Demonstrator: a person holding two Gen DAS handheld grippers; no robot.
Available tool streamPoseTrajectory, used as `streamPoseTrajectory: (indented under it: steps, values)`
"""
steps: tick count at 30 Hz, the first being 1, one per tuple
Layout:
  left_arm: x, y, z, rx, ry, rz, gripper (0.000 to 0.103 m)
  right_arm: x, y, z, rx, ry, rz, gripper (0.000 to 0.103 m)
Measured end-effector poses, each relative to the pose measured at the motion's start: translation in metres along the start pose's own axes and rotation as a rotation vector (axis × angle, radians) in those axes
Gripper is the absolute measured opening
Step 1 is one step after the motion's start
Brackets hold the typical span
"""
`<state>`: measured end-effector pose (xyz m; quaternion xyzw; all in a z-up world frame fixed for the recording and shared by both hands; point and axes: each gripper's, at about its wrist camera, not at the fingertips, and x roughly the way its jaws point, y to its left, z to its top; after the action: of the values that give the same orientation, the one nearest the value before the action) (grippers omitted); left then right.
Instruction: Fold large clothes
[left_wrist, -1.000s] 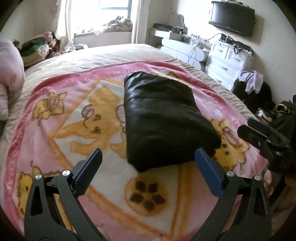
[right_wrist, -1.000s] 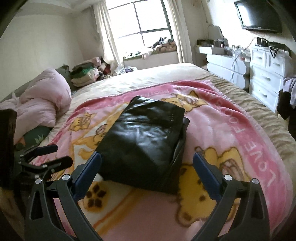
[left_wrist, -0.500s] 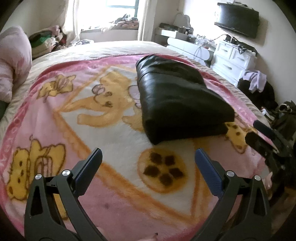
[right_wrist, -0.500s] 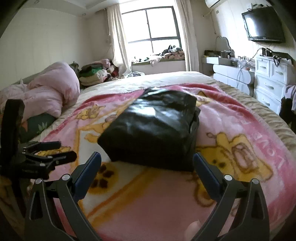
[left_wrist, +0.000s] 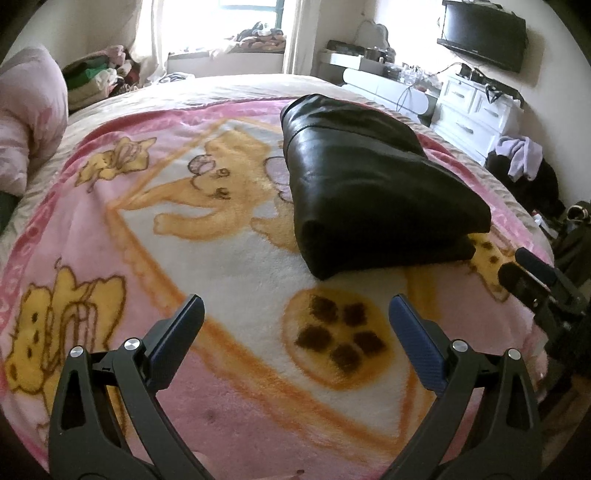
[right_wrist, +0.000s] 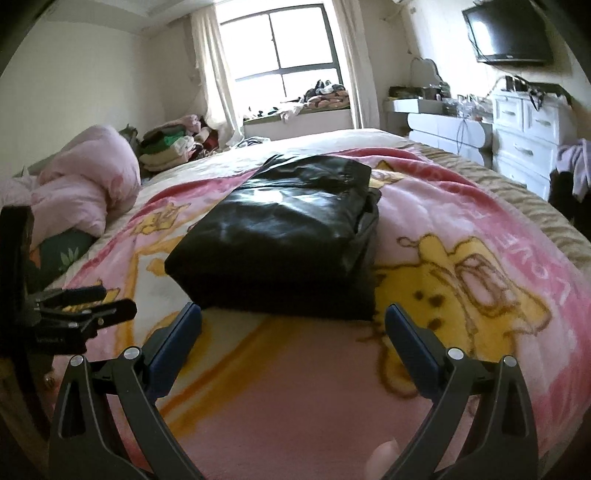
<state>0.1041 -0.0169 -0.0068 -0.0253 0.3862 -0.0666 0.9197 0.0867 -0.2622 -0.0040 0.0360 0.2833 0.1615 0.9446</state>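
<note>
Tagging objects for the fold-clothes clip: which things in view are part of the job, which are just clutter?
Job: folded black garment; left gripper, open; right gripper, open.

Lying about: pink cartoon blanket; pink duvet; clothes pile; white dresser; TV.

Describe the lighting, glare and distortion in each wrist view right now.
Left wrist view: the bright window is blown out to white, fisheye bends the pink cartoon-bear blanket into a dome, dark vignette in the corners. Right wrist view: backlit window, pale glare streaks on the folded shiny black leather garment, curved room edges, slight softness throughout.
</note>
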Motion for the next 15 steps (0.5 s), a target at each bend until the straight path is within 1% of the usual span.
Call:
streamPoseTrajectory:
  steps: [15]
  values:
    - [0.0028, 0.006, -0.0005, -0.011, 0.002, 0.023, 0.094, 0.0029, 0.0039, -0.0017, -0.023, 0.008, -0.025, 0.099]
